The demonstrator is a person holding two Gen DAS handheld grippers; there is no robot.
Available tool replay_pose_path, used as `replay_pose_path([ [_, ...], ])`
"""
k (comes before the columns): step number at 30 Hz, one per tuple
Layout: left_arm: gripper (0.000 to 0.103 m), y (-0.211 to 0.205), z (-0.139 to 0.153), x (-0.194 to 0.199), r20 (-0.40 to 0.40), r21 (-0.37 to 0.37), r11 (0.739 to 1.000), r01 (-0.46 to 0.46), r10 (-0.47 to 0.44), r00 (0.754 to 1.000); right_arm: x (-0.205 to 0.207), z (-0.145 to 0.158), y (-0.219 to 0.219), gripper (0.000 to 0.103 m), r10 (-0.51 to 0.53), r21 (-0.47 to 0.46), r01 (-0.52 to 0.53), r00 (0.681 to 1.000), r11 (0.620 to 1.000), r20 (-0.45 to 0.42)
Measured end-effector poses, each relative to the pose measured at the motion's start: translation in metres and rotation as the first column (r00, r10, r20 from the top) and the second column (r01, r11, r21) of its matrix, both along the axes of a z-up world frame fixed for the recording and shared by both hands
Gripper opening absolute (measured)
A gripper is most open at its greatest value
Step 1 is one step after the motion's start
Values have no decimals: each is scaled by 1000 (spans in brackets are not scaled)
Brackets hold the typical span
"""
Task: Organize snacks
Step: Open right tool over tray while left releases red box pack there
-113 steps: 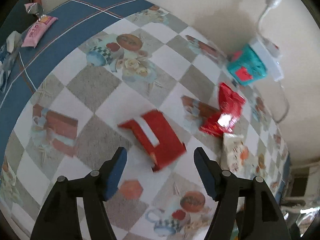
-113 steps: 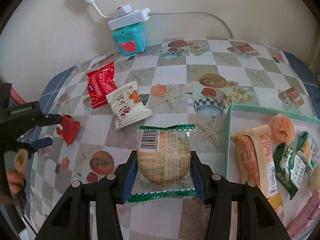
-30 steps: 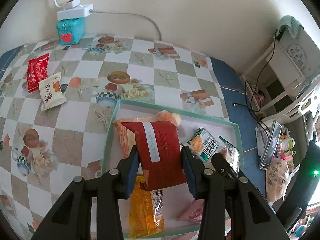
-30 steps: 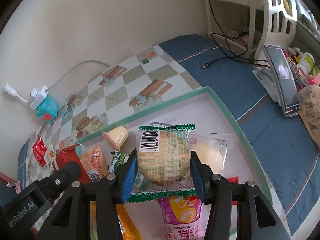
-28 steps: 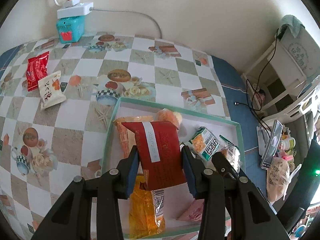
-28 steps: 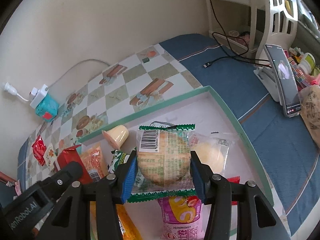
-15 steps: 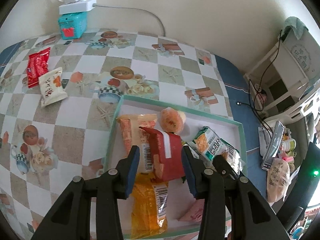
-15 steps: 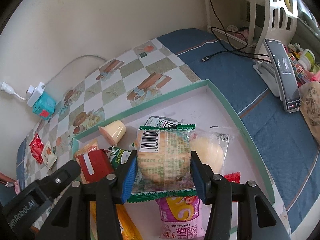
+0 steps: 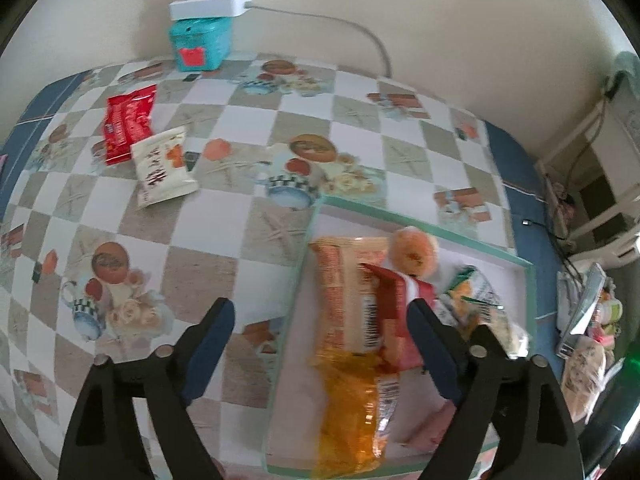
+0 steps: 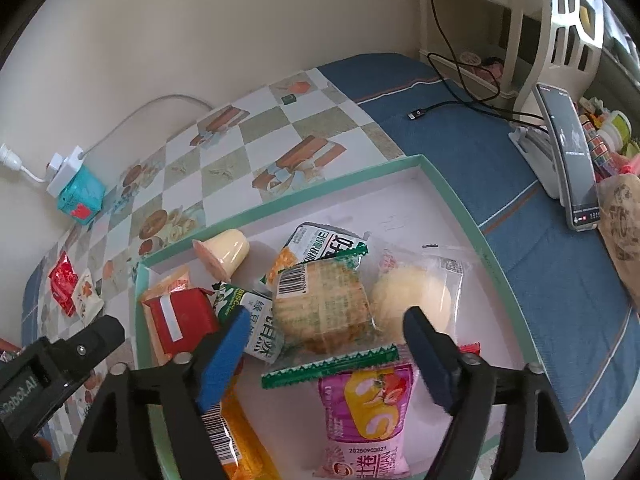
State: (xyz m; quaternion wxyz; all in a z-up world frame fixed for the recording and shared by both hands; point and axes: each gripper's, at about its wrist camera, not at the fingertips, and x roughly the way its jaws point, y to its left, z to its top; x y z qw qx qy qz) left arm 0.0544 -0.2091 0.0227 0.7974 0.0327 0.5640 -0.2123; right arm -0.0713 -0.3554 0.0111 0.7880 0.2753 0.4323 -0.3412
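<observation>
A green-rimmed white tray point(image 10: 492, 256) holds several snacks. My right gripper point(image 10: 324, 330) is open above it; the round biscuit pack with green edges point(image 10: 324, 312) lies loose in the tray between the fingers. My left gripper point(image 9: 320, 316) is open over the tray's left rim point(image 9: 298, 280); the red box point(image 9: 396, 300) lies in the tray beside an orange pack point(image 9: 344, 296), also in the right wrist view point(image 10: 180, 320). A red packet point(image 9: 128, 122) and a white packet point(image 9: 162, 166) lie on the checkered table at the far left.
A teal box with a white power strip point(image 9: 200, 36) stands by the wall. A phone on a stand point(image 10: 564, 152), a cable and a white rack point(image 10: 560, 24) are right of the tray. The left gripper's arm point(image 10: 48, 376) shows at the lower left.
Both grippers have opened. The red box and the biscuit pack have dropped into the tray. The left gripper has swung left, so it straddles the tray's left rim.
</observation>
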Motion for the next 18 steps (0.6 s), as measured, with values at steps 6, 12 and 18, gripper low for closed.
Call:
replay_pose_path([
  [6, 93, 17, -12, 12, -45, 32, 996, -79, 80, 996, 1, 1, 2, 103, 5, -18, -5, 1000, 1000, -1],
  [12, 93, 36, -18, 24, -47, 55, 990, -133, 135, 990, 2, 0, 2, 103, 4, -16, -4, 1000, 1000, -6],
  [18, 93, 57, -18, 37, -40, 68, 981, -182, 185, 982, 4, 5, 6, 103, 16, -25, -16, 1000, 1000, 2],
])
